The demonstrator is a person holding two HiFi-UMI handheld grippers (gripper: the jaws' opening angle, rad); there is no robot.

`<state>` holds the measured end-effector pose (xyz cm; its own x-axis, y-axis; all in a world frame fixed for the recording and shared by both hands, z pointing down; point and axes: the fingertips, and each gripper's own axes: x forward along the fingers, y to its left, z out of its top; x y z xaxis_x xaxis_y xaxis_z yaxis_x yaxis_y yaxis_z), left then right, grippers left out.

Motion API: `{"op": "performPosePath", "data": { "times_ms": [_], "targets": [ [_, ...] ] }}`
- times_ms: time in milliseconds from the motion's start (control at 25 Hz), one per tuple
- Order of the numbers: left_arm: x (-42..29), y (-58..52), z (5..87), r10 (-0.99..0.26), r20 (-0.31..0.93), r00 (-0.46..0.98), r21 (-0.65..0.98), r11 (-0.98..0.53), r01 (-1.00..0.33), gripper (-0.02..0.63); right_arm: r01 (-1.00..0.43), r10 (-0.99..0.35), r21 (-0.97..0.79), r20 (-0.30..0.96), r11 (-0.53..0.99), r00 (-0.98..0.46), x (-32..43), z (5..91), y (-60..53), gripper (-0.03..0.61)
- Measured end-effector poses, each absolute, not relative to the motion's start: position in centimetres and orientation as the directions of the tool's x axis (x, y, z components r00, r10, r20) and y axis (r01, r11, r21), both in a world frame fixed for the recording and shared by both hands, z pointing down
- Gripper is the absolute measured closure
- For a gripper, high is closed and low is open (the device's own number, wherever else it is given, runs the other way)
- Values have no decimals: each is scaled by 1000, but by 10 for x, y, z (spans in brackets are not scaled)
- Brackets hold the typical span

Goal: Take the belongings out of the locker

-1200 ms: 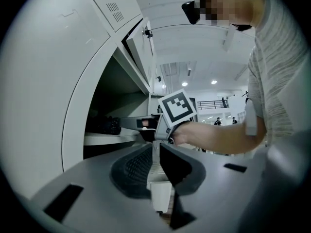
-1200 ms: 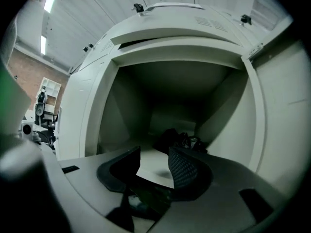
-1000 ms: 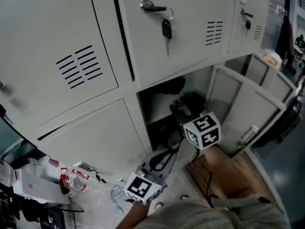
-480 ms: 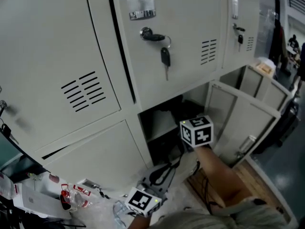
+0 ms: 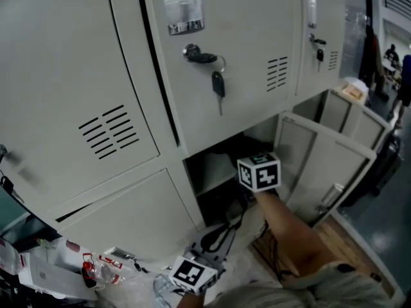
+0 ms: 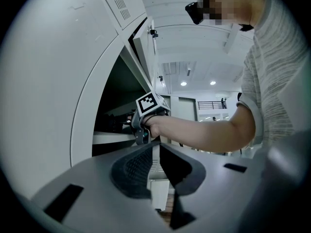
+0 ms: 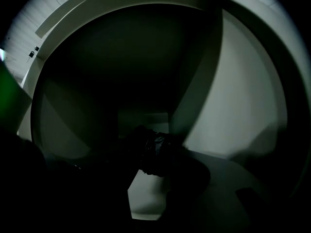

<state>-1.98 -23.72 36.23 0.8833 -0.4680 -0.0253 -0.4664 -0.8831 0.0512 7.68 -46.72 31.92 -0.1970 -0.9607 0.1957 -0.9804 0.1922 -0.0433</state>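
L gripper [image 5: 225,228] is nearest, low in head view w/ its marker cube toward the camera, aimed about level at the locker front. In its own view the jaws are clenched together, nothing btwn them. Left of it on the floor [image 5: 138,286] lie small clear-and-red items [image 5: 90,268]. Right of it is a brown board [image 5: 327,239], under the person's bare forearm [image 5: 289,226].

Further out, R gripper [image 5: 259,172] reaches into the open bottom compartment [image 5: 209,165]. Only its cube and rear show in head view; the tips are inside. In its own view the jaws stand part-way apart and a dark crumpled bundle [image 7: 153,152] sits btwn the tips, over the pale compartment floor. The bundle is up against the right-hand jaw. Too dark to tell whether both pads press on it, so grasping vs. just around it: can't say. The bundle is inside the compartment, near its front. L gripper view shows the same reach from the side, w/ a pale shelf [image 6: 112,137] crossing the dark opening at about hand level.

The compartment's door [image 5: 321,165] hangs open to the right. The bottom door left of it is shut.

Above: upper doors shut. The middle one has a lock [image 5: 199,58] w/ a black-headed key [image 5: 218,82] hanging from it, vent slots and a label holder [image 5: 182,5]. The next door right also carries a key [image 5: 319,55].
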Motion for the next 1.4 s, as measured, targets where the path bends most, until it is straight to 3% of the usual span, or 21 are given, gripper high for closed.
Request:
{"op": "performPosePath", "data": {
  "times_ms": [200, 400, 520, 1400],
  "targets": [
    [-22, -238, 363, -473, -22, 881, 50, -880, -472, 583, -981, -958, -2, 213, 195, -191, 78, 320, -471, 422],
    [-21, -236, 367, -473, -13, 881, 47, -880, -472, 583, -977, -958, 62, 219, 206, -188, 77, 318, -471, 544],
    [-22, -235, 368, -478, -13, 878, 49, -878, -477, 583, -973, -958, 90, 217, 212, -188, 75, 320, -470, 566],
    [-22, -237, 367, -498, -18, 867, 80, -865, -495, 583, -927, -928, 126, 171, 354, -331, 46, 316, -406, 574]
  ]
}}
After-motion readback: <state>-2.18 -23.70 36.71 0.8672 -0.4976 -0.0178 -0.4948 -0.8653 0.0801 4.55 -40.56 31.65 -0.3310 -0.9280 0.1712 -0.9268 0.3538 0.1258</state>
